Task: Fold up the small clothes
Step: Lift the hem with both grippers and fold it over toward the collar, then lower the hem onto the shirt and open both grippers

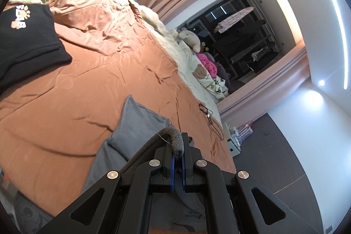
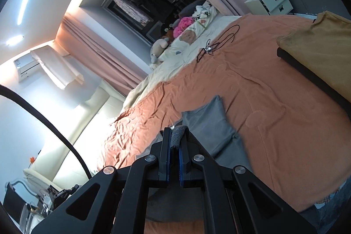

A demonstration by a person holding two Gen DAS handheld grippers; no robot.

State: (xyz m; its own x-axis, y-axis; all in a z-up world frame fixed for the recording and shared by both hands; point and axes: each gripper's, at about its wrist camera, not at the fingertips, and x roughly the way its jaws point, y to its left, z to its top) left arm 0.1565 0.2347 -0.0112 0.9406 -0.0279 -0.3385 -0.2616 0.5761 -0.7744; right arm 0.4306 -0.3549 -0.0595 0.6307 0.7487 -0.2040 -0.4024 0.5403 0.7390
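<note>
My left gripper (image 1: 178, 146) is clamped on a ribbed edge of the grey garment (image 1: 140, 124), and my right gripper (image 2: 174, 139) pinches another edge of it. The rest of the garment lies just ahead of both on the orange bedspread (image 1: 92, 71). Farther off to the left gripper's left rests a folded black top (image 1: 28, 36); a mustard cloth (image 2: 318, 45) lies off to the right gripper's right.

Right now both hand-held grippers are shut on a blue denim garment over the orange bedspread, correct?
Not quite: the garment is grey knit fabric, not blue denim. Both wrist views show the left hand-held gripper and right hand-held gripper shut on it over the orange bedspread.
</note>
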